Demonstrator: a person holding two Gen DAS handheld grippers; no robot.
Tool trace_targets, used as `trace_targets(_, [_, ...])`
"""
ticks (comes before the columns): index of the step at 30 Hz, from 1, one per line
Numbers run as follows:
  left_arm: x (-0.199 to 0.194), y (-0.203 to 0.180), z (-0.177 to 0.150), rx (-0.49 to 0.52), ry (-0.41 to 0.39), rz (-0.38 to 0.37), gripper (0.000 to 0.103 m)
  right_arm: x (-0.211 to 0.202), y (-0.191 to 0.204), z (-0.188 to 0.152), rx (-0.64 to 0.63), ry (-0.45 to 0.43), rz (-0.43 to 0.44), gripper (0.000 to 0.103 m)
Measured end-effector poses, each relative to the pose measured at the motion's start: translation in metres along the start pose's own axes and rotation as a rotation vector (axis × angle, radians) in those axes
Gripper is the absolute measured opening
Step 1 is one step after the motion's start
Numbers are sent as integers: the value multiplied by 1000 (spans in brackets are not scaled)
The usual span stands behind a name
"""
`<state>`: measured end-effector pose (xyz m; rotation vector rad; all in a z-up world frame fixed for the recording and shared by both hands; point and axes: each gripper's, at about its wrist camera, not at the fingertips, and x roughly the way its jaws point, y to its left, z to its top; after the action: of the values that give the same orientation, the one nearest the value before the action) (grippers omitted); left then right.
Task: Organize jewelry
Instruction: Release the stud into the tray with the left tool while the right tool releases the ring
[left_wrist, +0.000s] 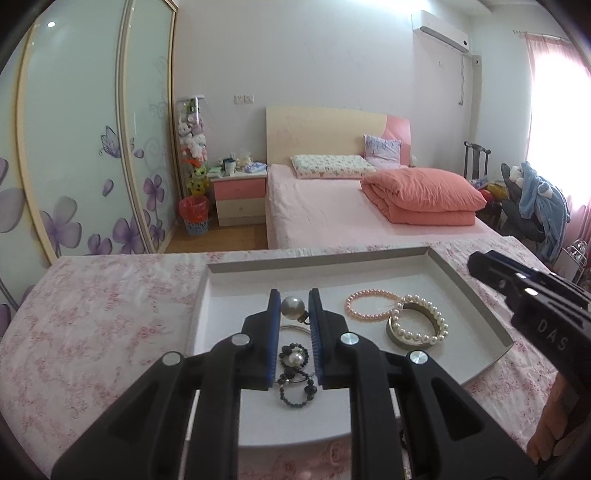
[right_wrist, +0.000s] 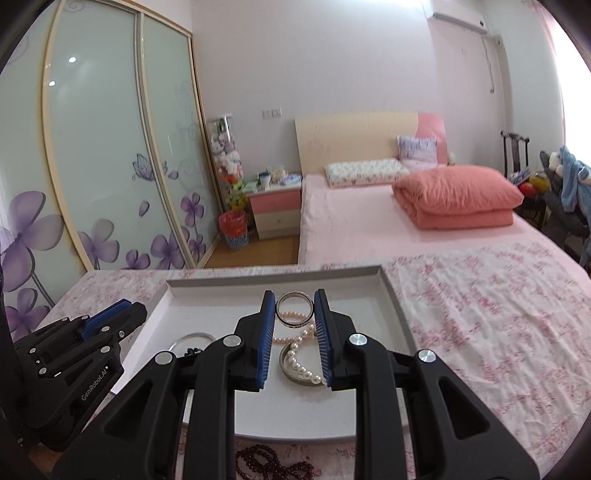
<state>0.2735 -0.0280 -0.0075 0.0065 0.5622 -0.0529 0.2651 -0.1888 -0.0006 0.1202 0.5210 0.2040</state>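
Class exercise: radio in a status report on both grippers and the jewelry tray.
Left gripper shut on pearl earring. Right gripper shut on ring. Both over tray; bracelets already inside. Nothing blocking.

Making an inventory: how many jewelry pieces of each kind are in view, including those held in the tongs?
Beaded strands: 4 (pink, white, black, dark red)
Metal bangles: 2 (gold, silver)
Ring: 1
Big pearl piece: 1
Total: 8

"DAS" on the right gripper (left_wrist: 480, 264), "GenRobot.AI" on the left gripper (right_wrist: 127, 308).
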Motion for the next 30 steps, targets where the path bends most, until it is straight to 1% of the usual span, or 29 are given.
trace_targets(4, [15,-2,-1,2,27,-17,16,16,0,-3,6,41,5,23])
trace_targets(9, [29,-4,-1,1,48,-31,16,27,-2,-3,16,69,8,23])
trace_targets(11, [32,-4,0,-3,53,-36,18,27,-3,-2,17,78,16,23])
trace_targets(12, [33,-3,0,-5,55,-37,23,27,-2,-1,19,75,15,27])
trace_targets(13, [33,-2,0,-10,54,-35,27,25,-4,0,22,68,18,35])
trace_targets(14, [32,1,1,-18,48,-29,32,23,-6,1,25,62,19,38])
trace_targets(15, [31,4,2,-23,44,-26,32,19,-8,1,29,53,15,38])
trace_targets(20, [21,23,5,-75,33,-4,32,7,-20,1,52,43,3,38])
trace_targets(25, [5,42,4,-116,27,20,32,-8,-22,-4,54,36,-7,38])
trace_targets(30, [-17,53,-4,-125,29,30,32,-24,-24,-9,53,36,-8,38])
